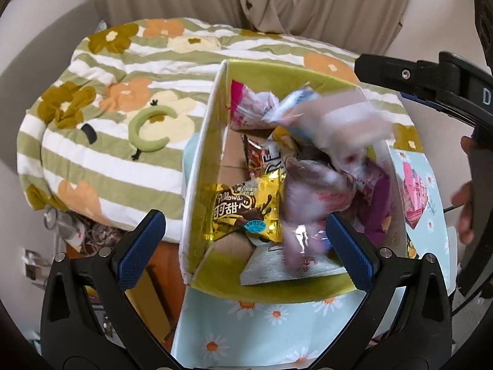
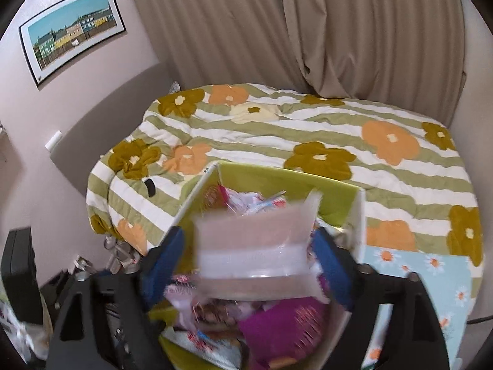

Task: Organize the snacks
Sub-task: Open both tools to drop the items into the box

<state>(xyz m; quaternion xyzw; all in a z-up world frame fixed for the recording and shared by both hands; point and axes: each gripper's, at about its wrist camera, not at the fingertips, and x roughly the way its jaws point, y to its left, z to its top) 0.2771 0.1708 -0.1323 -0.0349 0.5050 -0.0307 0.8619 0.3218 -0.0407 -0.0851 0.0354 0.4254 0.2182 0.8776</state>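
Observation:
A cardboard box (image 1: 200, 160) with white outer walls and a green lining holds several snack packets: a gold one (image 1: 243, 212), a pink one (image 1: 246, 104), a brown one (image 1: 262, 157). My left gripper (image 1: 246, 234) hovers open over the box's near end, with nothing between its pads. In the right wrist view my right gripper (image 2: 249, 262) is open above the same box (image 2: 359, 215). A pale, blurred packet (image 2: 255, 246) lies between its fingers, clear of the pads. The left wrist view shows that packet (image 1: 339, 123) blurred in the air over the box.
The box stands on a pale blue daisy cloth (image 1: 277, 317); a pink packet (image 1: 414, 194) lies on it right of the box. Behind is a bed with a striped flower quilt (image 2: 308, 129) and a beige curtain (image 2: 308, 30). A person's hand (image 1: 465, 203) is at the right.

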